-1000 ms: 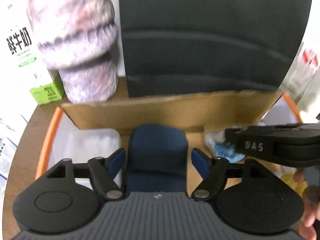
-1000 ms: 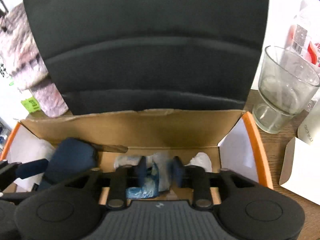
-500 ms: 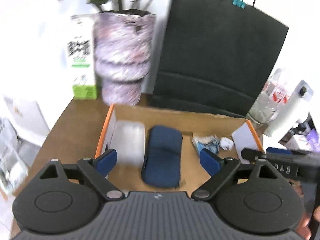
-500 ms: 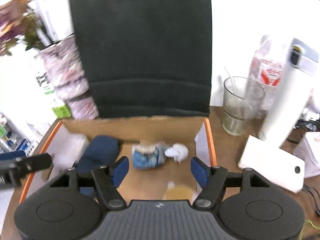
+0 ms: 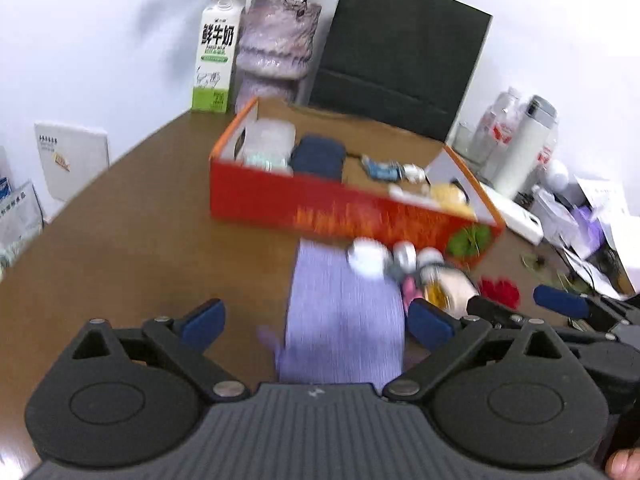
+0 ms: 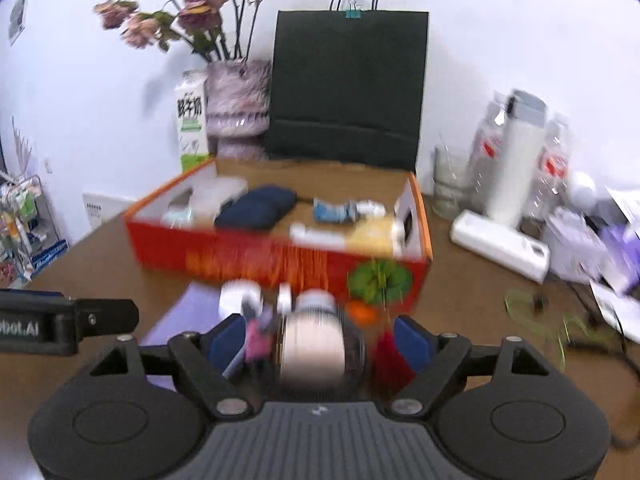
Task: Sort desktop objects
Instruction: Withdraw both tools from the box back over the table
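Observation:
A red cardboard box (image 5: 340, 208) (image 6: 280, 256) lies on the brown table. It holds a dark blue pouch (image 5: 320, 156) (image 6: 256, 208), a clear plastic case (image 5: 268, 140) and a blue packet (image 5: 380, 168) (image 6: 332, 212). In front of the box lie a lilac flat sheet (image 5: 344, 320), small white items (image 5: 368, 258) and a pale roll (image 6: 312, 344). My left gripper (image 5: 316, 322) hangs over the sheet, its jaws opening and holding nothing. My right gripper (image 6: 318, 342) is above the roll, jaws opening, and its pads do not press on it.
At the back stand a black paper bag (image 6: 348, 84), a vase of flowers (image 6: 236, 104) and a milk carton (image 5: 214, 56). A glass (image 6: 448, 184), a white bottle (image 6: 516, 160) and papers crowd the right side. The picture is blurred.
Both grippers drew back out of the box to the table in front of it. Their jaws widened, leaving the blue pouch and blue packet inside.

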{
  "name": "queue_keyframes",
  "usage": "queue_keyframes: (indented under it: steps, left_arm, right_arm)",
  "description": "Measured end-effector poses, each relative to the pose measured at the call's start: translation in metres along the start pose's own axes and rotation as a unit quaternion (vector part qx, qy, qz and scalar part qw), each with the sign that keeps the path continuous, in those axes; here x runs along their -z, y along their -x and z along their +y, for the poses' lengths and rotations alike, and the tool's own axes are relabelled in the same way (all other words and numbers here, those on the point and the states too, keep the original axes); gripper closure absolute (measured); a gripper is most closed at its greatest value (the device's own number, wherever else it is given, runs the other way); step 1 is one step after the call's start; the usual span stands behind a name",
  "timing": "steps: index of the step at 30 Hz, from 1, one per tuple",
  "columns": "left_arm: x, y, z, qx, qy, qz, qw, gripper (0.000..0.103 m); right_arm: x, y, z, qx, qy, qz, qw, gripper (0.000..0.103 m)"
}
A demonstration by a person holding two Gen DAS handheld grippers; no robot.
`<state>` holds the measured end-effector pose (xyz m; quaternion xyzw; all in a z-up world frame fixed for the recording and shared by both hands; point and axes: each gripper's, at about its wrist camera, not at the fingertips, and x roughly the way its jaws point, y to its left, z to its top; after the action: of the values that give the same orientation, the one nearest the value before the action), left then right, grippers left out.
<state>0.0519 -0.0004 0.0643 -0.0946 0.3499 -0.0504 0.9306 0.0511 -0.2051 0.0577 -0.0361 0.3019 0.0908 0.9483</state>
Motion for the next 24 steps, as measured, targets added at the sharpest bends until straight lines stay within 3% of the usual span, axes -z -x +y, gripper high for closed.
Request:
queue_keyframes:
  steps: [6,13,24]
  left_arm:
    - [0.063,0.033,-0.01,-0.005,-0.042,-0.023,0.9988,0.003]
    - [0.113,0.069,-0.013,-0.004,-0.089,-0.065,0.9939,0.001]
    - [0.126,0.062,-0.001,0.016,-0.072,-0.042,0.9964,0.0]
  right_arm:
    - [0.064,0.046,0.002,-0.003,-0.024,0.0,1.0,0.021]
    - [0.108,0.084,0.013,-0.001,-0.012,-0.006,1.0,0.019]
    - [0.117,0.094,0.015,0.01,-0.01,-0.032,0.999,0.016]
